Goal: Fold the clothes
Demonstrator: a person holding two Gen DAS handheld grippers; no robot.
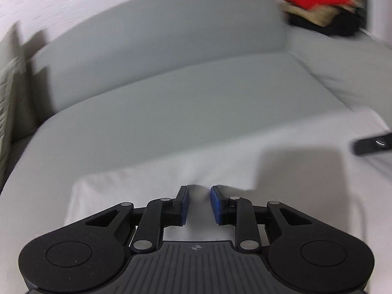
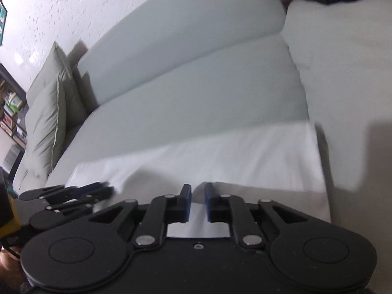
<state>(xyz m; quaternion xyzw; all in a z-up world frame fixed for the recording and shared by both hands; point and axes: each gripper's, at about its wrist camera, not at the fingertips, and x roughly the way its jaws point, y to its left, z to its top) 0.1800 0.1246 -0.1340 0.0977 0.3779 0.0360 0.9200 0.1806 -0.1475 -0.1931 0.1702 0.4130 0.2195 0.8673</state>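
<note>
While both grippers hover over the folded white cloth (image 2: pixel 220 156) on the grey sofa (image 1: pixel 171 93), we see the left gripper (image 1: pixel 199 204) parted and empty, and the right gripper (image 2: pixel 198 202) narrowly parted with cloth between its pads, contact unclear

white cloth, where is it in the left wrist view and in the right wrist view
Left wrist: the white cloth spans the lower middle, under and ahead of the left tongs.
Right wrist: it runs as a band across the lower middle, ahead of the right tongs.
Shared landmark: the grey sofa back cushion above the cloth in both.
</note>
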